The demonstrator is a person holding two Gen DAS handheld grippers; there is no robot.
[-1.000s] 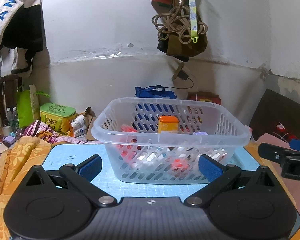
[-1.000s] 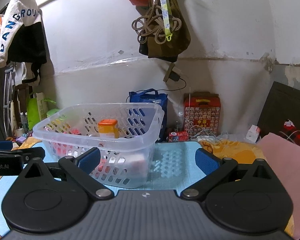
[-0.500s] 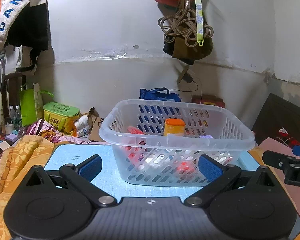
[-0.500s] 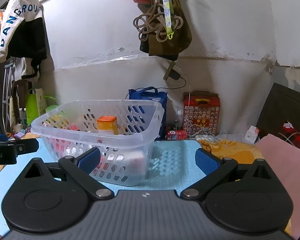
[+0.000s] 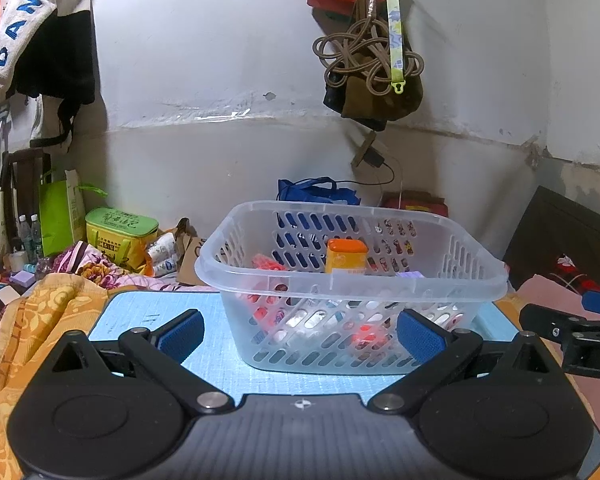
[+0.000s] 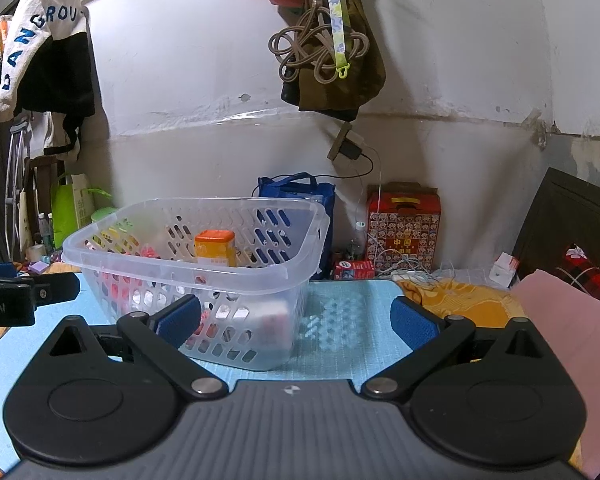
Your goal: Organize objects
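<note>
Basket [image 5: 352, 300] first: clear plastic, slotted walls, rolled rim, sits upright on the blue mat [image 5: 148, 316], toward the far half of it. We read the task as close to done, judging only from how things lie: the small objects we can see are all inside the basket, and the bare mat around it carries nothing loose

Contents, as far as the walls let us see:
- orange-capped box [image 5: 346, 256] standing upright near the middle, top poking above the other items
- pink/red item [image 5: 269, 262] to its left, lying low
- a pale purple bit at the right, plus several red & white pieces along the bottom, too blurred through the slots to name

What's left, prob: little or nothing on the mat itself. Clutter beyond the mat (green box, bags, patterned cloth) may or may not belong to the job; we can't tell

Tools: left gripper [image 5: 300, 334] has its blue pads spread wide apart, nothing between them, held low in front of the basket's near wall, not touching it. Right gripper [image 6: 296, 322] likewise spread wide & empty; from its view the basket [image 6: 196, 268] sits to the left, w/ the left pad overlapping the basket's near corner in the picture, contact not clear. Each tool's tip shows at the edge of the other's view, so they flank the basket

Basket looks light & a bit flexible; loaded as it is, we'd expect it to slide on the mat if nudged
</note>
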